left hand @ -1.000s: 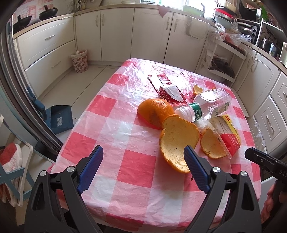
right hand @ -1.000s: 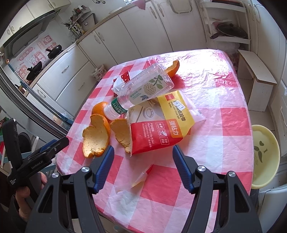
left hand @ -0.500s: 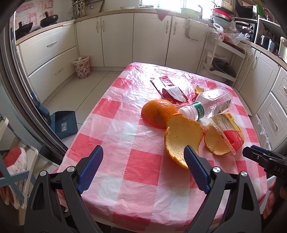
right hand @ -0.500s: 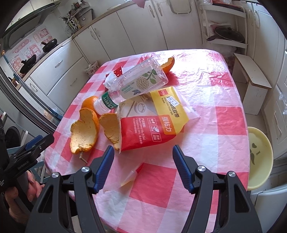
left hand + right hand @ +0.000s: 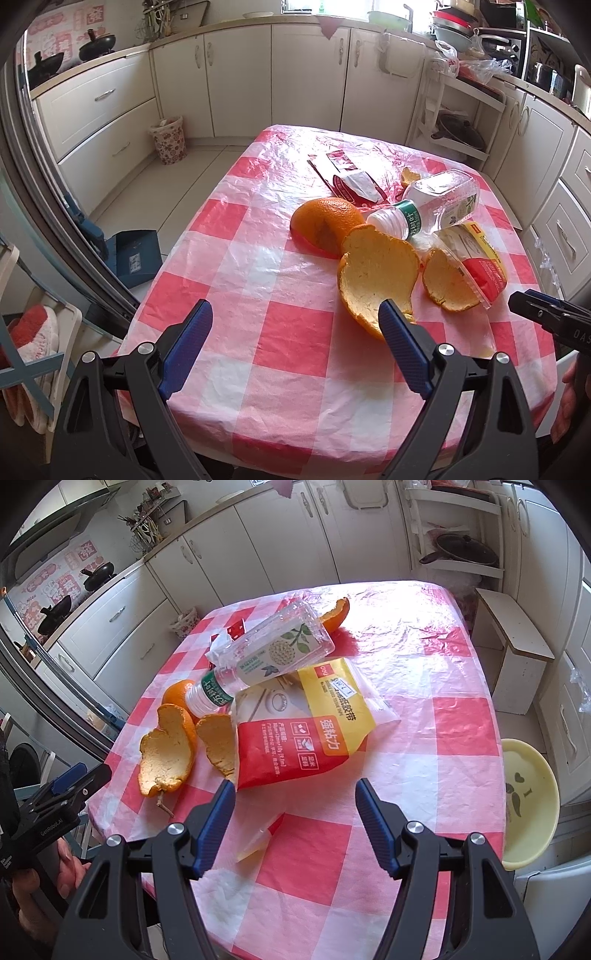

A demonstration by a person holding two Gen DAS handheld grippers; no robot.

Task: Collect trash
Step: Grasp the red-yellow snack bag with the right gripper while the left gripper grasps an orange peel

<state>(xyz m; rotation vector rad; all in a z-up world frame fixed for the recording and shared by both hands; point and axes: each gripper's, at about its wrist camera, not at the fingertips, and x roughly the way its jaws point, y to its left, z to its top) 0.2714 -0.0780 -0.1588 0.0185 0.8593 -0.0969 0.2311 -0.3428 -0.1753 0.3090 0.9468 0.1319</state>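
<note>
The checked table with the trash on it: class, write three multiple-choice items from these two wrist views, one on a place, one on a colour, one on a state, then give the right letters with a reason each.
1. Where does the plastic bottle lie?
A. upright at the table's far edge
B. on its side, partly over the red and yellow packet
C. on the floor

2. What colours is the tablecloth?
A. blue and green
B. plain white
C. red and white checks

3. How does the right tool stand?
A. open, nothing between its fingers
B. shut on the bottle
C. shut on an orange peel

Answers:
1 B, the bottle's body lies flat across the packet's top edge.
2 C, red and white squares cover the cloth in both views.
3 A, its blue fingers stand wide apart above the bare cloth; the large orange peel lies untouched to its left.
</note>
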